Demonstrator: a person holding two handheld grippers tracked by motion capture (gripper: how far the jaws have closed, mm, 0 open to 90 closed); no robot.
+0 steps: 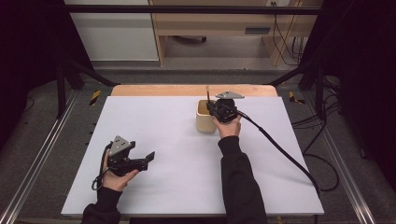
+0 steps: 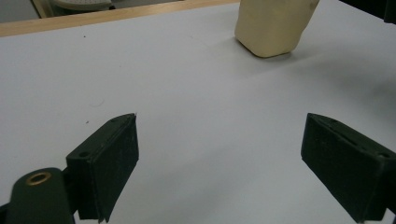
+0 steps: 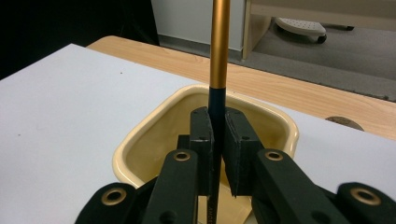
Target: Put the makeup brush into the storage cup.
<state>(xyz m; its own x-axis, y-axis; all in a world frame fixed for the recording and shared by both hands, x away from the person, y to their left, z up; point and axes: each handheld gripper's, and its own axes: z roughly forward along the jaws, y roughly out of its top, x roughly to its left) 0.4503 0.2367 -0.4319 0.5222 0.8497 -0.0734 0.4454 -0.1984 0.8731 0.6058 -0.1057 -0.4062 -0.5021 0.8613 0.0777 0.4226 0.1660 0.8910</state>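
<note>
A cream-coloured cup [image 1: 204, 121] stands on the white table top [image 1: 177, 158] right of centre; it also shows in the left gripper view as the cup [image 2: 273, 25] and from above as the cup [image 3: 154, 135]. My right gripper [image 1: 211, 106] hovers over its rim, shut on a thin upright pen [image 3: 218, 56] with a gold upper shaft and a dark lower part; the pen [image 1: 208, 92] points straight up. The pads [image 3: 201, 140] pinch the dark part above the cup's opening. My left gripper [image 1: 149, 158] rests low at the table's left front, open, with bare table between its pads [image 2: 112, 163].
A wooden strip [image 1: 187, 90] runs along the table's far edge. Beyond it stand pale furniture [image 1: 219, 23] and a chair base [image 3: 299, 25] on grey floor. A black cable [image 1: 280, 149] trails from my right gripper across the table's right side.
</note>
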